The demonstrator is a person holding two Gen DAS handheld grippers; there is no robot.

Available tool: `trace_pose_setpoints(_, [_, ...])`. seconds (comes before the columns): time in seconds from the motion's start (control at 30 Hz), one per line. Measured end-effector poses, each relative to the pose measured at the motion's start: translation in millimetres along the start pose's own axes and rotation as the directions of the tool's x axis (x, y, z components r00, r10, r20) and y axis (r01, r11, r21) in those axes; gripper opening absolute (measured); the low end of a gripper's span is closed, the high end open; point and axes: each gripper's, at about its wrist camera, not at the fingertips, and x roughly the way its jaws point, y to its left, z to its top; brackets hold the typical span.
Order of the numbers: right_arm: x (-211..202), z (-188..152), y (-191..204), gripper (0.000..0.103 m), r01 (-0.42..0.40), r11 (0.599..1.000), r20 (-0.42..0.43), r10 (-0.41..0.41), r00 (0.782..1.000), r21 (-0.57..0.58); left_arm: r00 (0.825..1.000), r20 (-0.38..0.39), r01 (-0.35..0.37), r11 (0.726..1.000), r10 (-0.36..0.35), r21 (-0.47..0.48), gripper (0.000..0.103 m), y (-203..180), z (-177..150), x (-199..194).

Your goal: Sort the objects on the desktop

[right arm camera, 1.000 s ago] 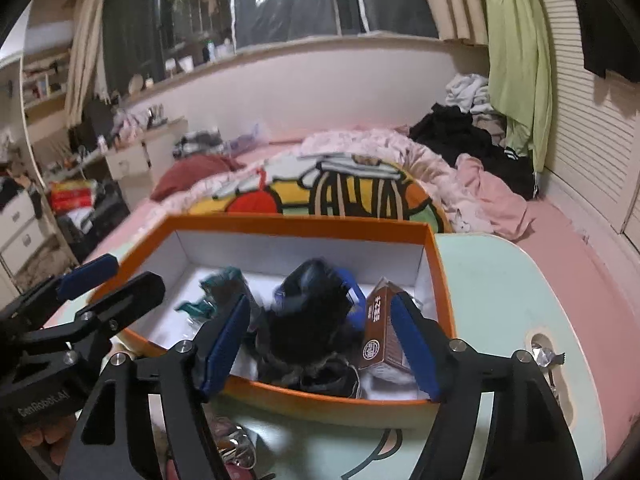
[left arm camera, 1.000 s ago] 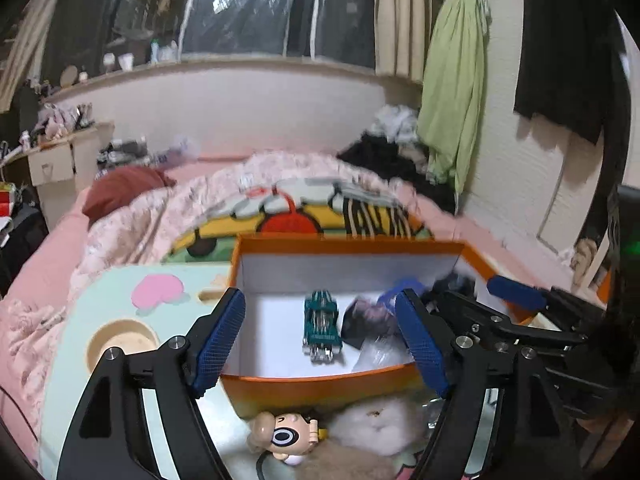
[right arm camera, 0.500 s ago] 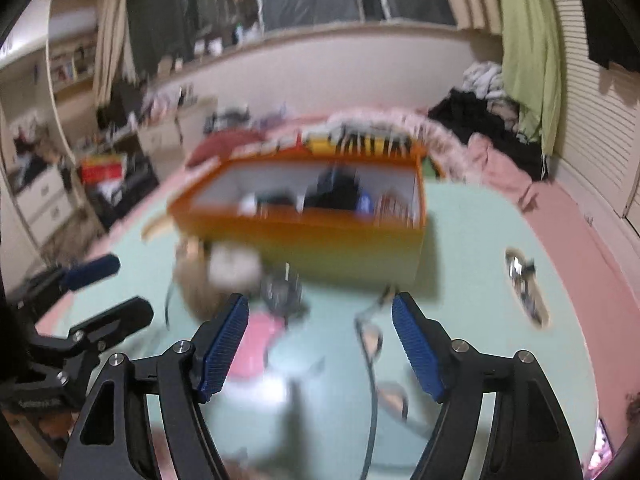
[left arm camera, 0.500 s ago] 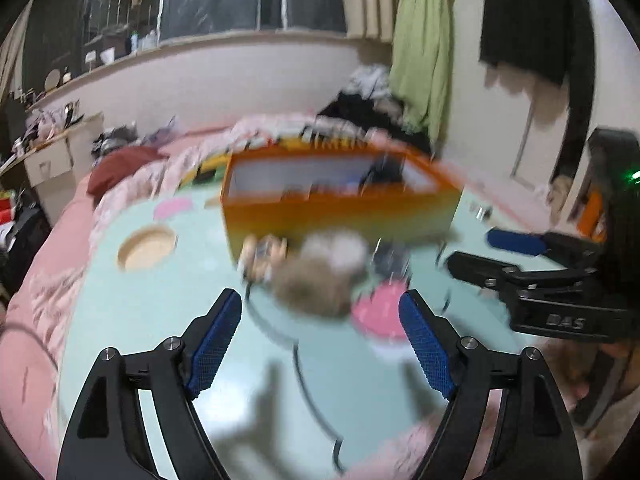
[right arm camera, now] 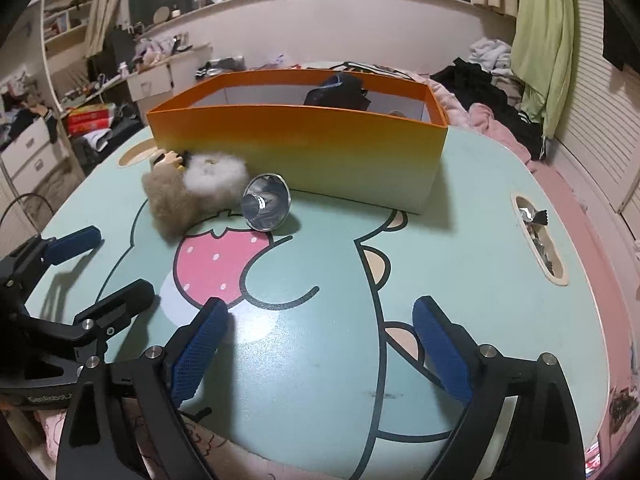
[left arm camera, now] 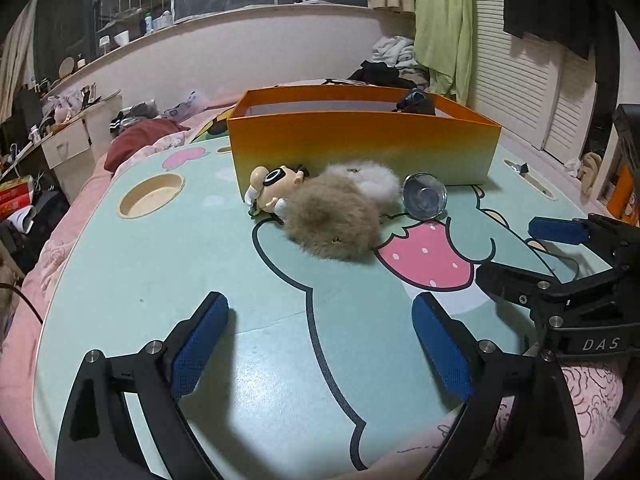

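An orange box stands at the far side of the mint table; a dark bundle shows above its rim. In front of it lie a small cartoon figurine, a brown and white fluffy toy and a shiny metal funnel. My left gripper is open and empty near the table's front edge. My right gripper is open and empty beside it, to the right.
The table has a round cup hole at the left and a slot with foil wrappers at the right. A bed with clothes lies behind. Drawers and clutter stand at the left.
Both grippers have pulled back from over the box to the table's near edge and dropped lower. The box interior has gone out of sight.
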Motion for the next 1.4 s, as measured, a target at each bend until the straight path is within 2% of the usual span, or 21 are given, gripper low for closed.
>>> trace_pose_setpoints(1.4, [2,3,2,0.094,-0.002,1.0,0.0,0.002,1.0,-0.001,1.0,0.01,-0.001,1.0,0.001,0.002,0.093,3,-6,-16])
